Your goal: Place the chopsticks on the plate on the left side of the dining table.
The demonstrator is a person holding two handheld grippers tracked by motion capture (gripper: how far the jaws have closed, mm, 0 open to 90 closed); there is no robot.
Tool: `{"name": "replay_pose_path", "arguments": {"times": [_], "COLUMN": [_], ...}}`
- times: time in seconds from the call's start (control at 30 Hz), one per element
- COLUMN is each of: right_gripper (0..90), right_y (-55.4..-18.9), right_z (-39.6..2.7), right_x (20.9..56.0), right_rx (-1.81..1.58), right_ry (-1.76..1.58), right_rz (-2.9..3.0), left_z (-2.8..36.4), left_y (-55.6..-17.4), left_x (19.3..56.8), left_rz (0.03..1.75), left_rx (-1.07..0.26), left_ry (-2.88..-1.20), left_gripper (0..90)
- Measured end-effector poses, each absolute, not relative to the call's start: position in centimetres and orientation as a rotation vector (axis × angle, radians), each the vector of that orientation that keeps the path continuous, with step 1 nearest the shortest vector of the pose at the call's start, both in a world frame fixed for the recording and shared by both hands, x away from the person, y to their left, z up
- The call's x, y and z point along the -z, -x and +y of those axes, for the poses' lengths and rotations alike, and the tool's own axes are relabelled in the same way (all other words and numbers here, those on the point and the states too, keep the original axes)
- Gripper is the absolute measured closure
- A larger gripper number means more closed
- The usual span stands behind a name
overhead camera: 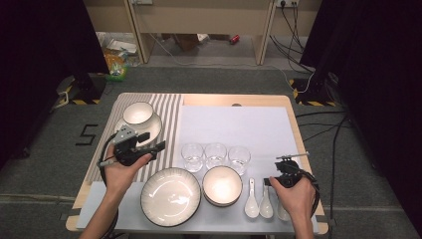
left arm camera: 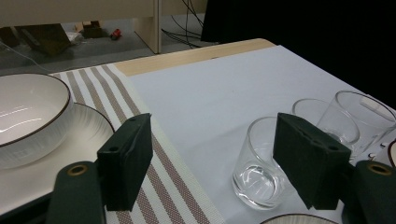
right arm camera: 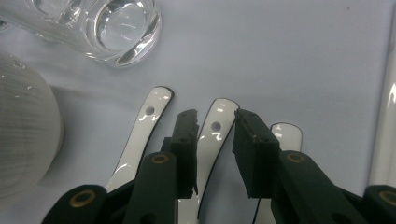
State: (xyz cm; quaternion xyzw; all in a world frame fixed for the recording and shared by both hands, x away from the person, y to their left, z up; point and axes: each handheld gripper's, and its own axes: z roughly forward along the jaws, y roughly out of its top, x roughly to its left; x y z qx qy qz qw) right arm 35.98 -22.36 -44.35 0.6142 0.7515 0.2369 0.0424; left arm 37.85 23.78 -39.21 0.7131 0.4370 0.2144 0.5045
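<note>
Three white ceramic spoons lie side by side at the front right of the table. My right gripper (overhead camera: pixel 272 182) (right arm camera: pixel 216 122) points down at them, and its jaws straddle the handle of the middle spoon (right arm camera: pixel 215 135) (overhead camera: pixel 265 199). The pads stand close on either side of the handle, and no firm pinch shows. The left spoon (right arm camera: pixel 140 140) (overhead camera: pixel 251 196) and right spoon (right arm camera: pixel 286 135) lie just outside the jaws. My left gripper (overhead camera: pixel 154 141) (left arm camera: pixel 212 135) hovers open over the striped mat (left arm camera: pixel 107 93), with nothing between its pads.
Three clear glasses (overhead camera: pixel 192 156) (overhead camera: pixel 215 154) (overhead camera: pixel 239 158) stand in a row mid-table. A wide ribbed plate (overhead camera: pixel 170 195) and a stacked bowl (overhead camera: pixel 222 185) sit at the front. A white bowl (overhead camera: pixel 138 113) rests on a plate at the back left. The white mat (overhead camera: pixel 234 124) lies behind the glasses.
</note>
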Motion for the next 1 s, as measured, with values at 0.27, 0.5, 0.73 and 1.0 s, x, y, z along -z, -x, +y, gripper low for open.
{"name": "replay_pose_path", "arguments": {"times": [0.27, 0.5, 0.73, 1.0], "right_gripper": [72.8, 73.1, 73.3, 72.8], "right_y": [-36.11, -36.17, -36.21, -36.18], "right_z": [-22.16, -22.37, -22.46, -22.47], "right_x": [44.64, 44.86, 44.99, 45.18], "right_rx": [-0.707, -0.694, -0.71, -0.717], "right_ry": [-1.911, -1.936, -1.966, -2.013], "right_rz": [2.314, 2.315, 2.312, 2.294], "left_z": [23.68, 23.44, 23.26, 23.27], "left_y": [-38.05, -38.42, -38.41, -38.33], "left_x": [39.2, 39.2, 39.3, 39.21], "left_rz": [1.048, 1.034, 1.033, 1.031], "left_rx": [-0.508, -0.49, -0.488, -0.494], "left_ry": [-1.717, -1.704, -1.71, -1.713], "left_gripper": [27.6, 27.2, 27.3, 27.4]}}
